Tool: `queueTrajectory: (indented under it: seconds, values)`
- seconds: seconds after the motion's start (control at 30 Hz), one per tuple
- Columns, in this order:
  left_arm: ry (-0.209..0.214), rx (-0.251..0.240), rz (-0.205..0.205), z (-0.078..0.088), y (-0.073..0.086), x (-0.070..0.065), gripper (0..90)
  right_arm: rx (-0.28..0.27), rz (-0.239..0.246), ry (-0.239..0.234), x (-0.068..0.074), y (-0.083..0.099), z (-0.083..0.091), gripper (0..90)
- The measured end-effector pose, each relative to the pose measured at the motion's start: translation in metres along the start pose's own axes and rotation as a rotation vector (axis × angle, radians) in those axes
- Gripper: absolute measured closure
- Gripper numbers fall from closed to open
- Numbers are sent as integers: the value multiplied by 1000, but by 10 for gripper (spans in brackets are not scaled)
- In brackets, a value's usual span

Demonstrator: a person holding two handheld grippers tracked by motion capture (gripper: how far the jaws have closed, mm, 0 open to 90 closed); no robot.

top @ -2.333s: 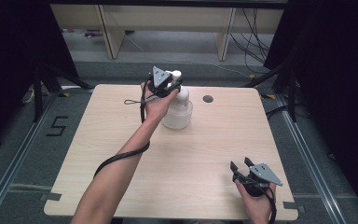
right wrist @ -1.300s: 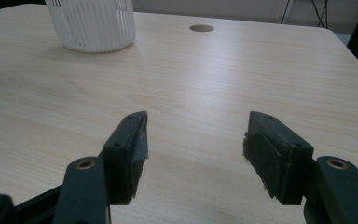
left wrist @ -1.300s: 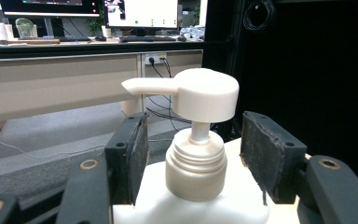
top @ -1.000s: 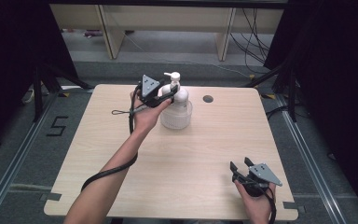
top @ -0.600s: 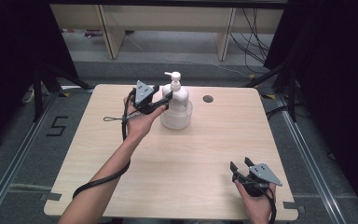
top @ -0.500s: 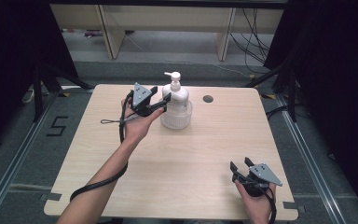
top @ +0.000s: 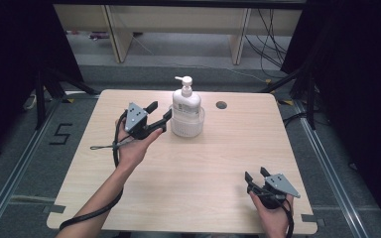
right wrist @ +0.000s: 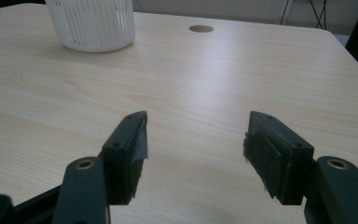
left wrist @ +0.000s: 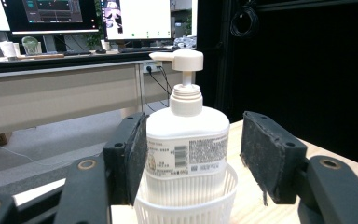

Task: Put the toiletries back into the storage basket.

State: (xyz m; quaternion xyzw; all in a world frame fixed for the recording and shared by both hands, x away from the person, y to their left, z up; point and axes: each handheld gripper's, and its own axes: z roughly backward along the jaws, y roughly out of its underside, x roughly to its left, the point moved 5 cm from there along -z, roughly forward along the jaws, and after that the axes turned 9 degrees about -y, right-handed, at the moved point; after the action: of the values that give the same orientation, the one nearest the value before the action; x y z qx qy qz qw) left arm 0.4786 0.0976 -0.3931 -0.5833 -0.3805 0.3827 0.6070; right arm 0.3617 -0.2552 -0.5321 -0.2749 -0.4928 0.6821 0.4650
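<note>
The left gripper (top: 159,115) is held apart beside the pump bottle (left wrist: 186,140) in its basket (top: 187,127); if gripped, the bottle's body should be squeezed squarely. The right gripper (top: 256,177) rests apart.

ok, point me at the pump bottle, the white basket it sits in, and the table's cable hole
pump bottle (left wrist: 187,140), left gripper view, on its label.
white basket (top: 187,128), high view, on its ribbed front wall.
cable hole (top: 222,105), high view, on its dark centre.

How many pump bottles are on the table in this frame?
1. The pump bottle stands upright in a white ribbed basket at the table's far middle, just off the open left gripper.
</note>
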Motion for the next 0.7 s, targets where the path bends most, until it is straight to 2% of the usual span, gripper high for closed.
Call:
queueTrajectory:
  seconds: [0.07,0.1,0.13,0.27,0.37,0.5,0.53,0.57,0.63,0.7]
  values:
    - [-2,5,-2,6,3,2,402,3,9,3,0,0,0,395]
    - [-4,5,3,9,5,3,401,5,34,11,-2,0,1,395]
    - [-6,7,-1,12,7,4,401,-2,-5,4,1,1,-1,395]
    - [-15,13,3,27,17,11,400,1,-24,1,2,1,0,394]
    - [-22,18,6,39,26,15,400,2,24,12,-1,0,0,395]
    - [-44,26,17,53,36,23,400,-2,25,12,-2,0,0,395]
    - [-47,26,20,56,39,25,400,1,-9,8,1,1,0,395]
    - [-53,29,22,60,42,27,400,-7,-6,4,1,0,-1,395]
    - [-59,35,26,66,46,29,400,2,30,12,-1,0,0,395]
    - [-64,42,27,72,52,31,399,4,37,15,-2,0,1,395]
